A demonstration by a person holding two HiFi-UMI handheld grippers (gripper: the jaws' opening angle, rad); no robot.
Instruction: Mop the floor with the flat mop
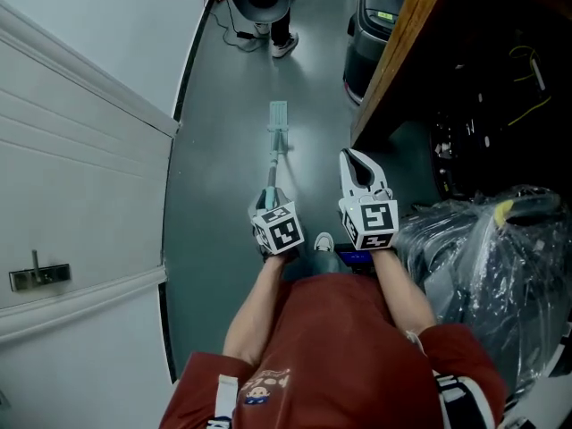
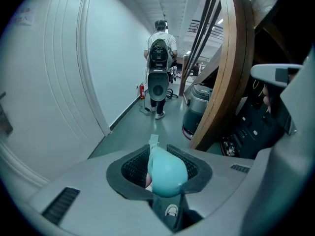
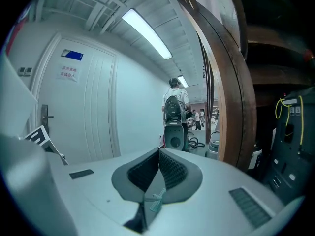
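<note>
- Left gripper [image 1: 271, 206], at the centre of the head view, is clamped on the top end of the mop handle [image 1: 273, 164]; in its own view the teal handle end [image 2: 166, 173] fills the gap between the jaws.
- Right gripper [image 1: 354, 161], just to the right of it, holds nothing; its own view shows the jaws pressed together at the tips [image 3: 158, 151].
- Mop head [image 1: 278, 113] lies flat on the grey floor [image 1: 219, 177] above centre, in line with the handle.
- Ahead of the mop head, at the top of the frame, another person [image 2: 160, 41] stands in the corridor, facing away, with a backpack and a grey machine [image 2: 157, 85] behind their legs; their shoe [image 1: 284, 45] is near the mop's path.
- White door [image 1: 80, 177] with a handle [image 1: 39, 276] takes up the left side.
- Long wooden board [image 1: 404, 34] runs along the right, with a dark rounded bin [image 1: 368, 43] beside it on the floor.
- Bundle wrapped in clear plastic [image 1: 487, 248] sits at lower right, close to the right arm.
- Red fire extinguisher [image 2: 141, 90] stands by the left wall, far down the corridor.
</note>
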